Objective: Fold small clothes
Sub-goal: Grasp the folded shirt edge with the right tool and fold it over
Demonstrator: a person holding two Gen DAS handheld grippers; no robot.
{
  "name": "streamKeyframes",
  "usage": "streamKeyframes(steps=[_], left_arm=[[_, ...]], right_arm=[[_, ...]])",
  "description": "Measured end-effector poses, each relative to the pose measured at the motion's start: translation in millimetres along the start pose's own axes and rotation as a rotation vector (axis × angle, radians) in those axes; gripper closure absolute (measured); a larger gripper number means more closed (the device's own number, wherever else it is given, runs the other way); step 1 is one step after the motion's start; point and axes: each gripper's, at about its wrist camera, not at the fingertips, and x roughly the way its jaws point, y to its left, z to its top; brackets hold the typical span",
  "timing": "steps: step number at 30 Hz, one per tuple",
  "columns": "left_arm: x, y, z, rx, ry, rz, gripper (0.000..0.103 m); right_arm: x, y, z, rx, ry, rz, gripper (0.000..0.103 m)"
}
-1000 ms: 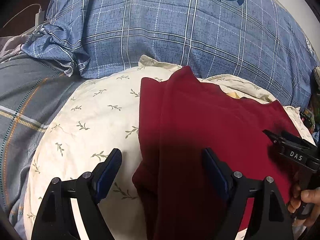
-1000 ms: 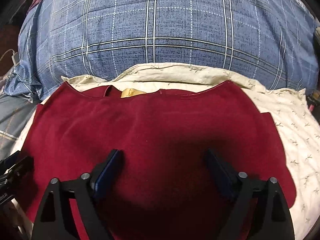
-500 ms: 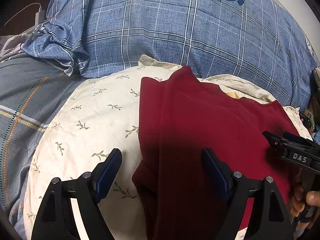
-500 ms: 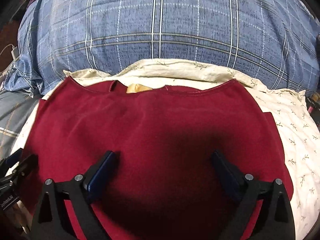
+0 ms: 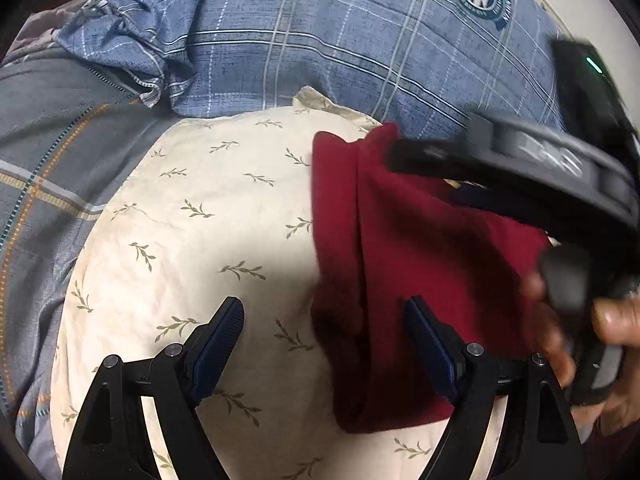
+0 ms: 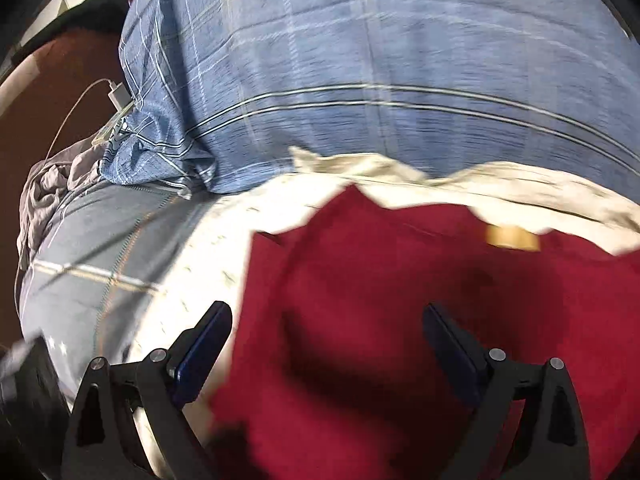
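Observation:
A small dark red garment [image 5: 420, 248] lies flat on a cream pillow with a leaf print [image 5: 208, 216]; its left side is folded into a long crease. My left gripper [image 5: 324, 332] is open above the garment's left edge, one finger over the pillow, the other over the red cloth, holding nothing. In the right wrist view the same garment [image 6: 400, 300] shows a tan label [image 6: 512, 238] at its neckline. My right gripper [image 6: 326, 336] is open over the garment's left part, nothing between its fingers. The right gripper's body [image 5: 532, 168] and a hand [image 5: 580, 344] cross the left wrist view, blurred.
A big blue plaid pillow [image 5: 320, 36] lies behind the cream one. Grey plaid bedding [image 5: 48, 152] lies to the left. In the right wrist view a white charger with its cable [image 6: 118, 96] and crumpled grey cloth [image 6: 48, 188] sit at the far left.
The right gripper has swung left across the garment and a little upward, now large and blurred in the left wrist view. The left gripper has shifted left, so more pillow lies under it.

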Motion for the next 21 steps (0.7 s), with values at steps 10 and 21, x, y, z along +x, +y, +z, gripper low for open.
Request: streamKeyframes(steps=[10, 21], left_arm=[[12.7, -5.9, 0.6, 0.045, 0.004, 0.025, 0.021], [21.6, -6.0, 5.1, 0.004, -0.037, -0.145, 0.061]], right_arm=[[37.6, 14.0, 5.3, -0.123, 0.027, -0.080, 0.067], [-13.4, -25.7, 6.6, 0.032, -0.030, 0.118, 0.088]])
